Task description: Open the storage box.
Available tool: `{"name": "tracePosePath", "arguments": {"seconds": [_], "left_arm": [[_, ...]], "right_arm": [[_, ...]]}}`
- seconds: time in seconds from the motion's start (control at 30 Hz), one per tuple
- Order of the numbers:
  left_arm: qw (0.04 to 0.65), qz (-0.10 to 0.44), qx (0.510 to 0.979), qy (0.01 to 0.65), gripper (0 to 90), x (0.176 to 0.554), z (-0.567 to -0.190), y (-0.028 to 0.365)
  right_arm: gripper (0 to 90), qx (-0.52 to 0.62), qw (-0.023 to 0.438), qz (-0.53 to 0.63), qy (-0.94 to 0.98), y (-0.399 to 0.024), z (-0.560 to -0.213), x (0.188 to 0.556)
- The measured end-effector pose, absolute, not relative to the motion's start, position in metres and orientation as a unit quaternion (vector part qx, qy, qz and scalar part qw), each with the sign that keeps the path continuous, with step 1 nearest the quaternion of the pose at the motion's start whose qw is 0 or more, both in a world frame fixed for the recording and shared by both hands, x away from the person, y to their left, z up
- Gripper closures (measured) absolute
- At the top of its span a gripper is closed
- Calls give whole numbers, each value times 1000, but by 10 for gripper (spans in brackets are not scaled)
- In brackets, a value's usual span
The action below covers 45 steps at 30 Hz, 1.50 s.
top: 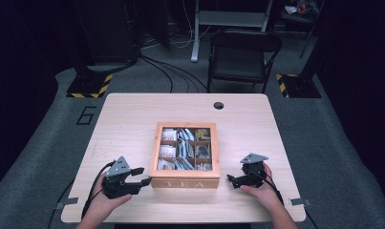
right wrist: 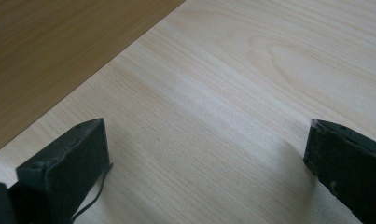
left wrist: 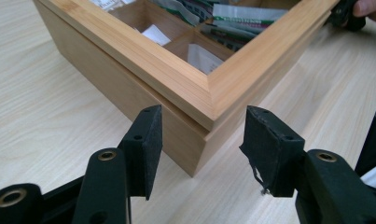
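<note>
Wooden tea box [top: 185,181], lid shut and windowed, packets visible in its compartments, sitting at the middle of the table [top: 128,114] toward the person's edge. Just off the box's near left corner, left gripper [top: 141,175], jaws parted with that corner between them, pads [left wrist: 148,144] close to the wood yet pressing on nothing. Just off the box's right side near its front corner, right gripper [top: 231,181] held low over bare tabletop, jaws standing wide apart with nothing between them.
</note>
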State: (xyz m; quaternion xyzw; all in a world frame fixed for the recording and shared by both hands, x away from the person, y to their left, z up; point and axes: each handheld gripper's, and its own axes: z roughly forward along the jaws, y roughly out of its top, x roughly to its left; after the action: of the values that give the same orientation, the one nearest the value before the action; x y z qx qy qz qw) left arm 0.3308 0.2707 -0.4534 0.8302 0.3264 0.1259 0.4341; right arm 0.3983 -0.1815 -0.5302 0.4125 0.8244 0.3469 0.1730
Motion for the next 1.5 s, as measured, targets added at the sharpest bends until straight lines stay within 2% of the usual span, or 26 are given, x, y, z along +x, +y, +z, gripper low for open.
{"name": "tracePosePath", "arguments": {"seconds": [0.53,1.3,1.4,1.47,1.5], "left_arm": [[419,126,840,320,553,332,-464,261],[424,134,831,336,561,336,-468,255],[422,134,832,334,562,336,-467,255],[424,131,830,337,561,336,-467,254],[424,131,830,337,561,336,-467,254]], "right_arm": [[0,412,173,348,824,-181,-530,398],[0,411,174,348,824,-182,-530,399],[17,409,171,352,824,-182,-530,398],[110,410,173,356,822,-184,-528,397],[110,410,173,356,822,-184,-528,397]]}}
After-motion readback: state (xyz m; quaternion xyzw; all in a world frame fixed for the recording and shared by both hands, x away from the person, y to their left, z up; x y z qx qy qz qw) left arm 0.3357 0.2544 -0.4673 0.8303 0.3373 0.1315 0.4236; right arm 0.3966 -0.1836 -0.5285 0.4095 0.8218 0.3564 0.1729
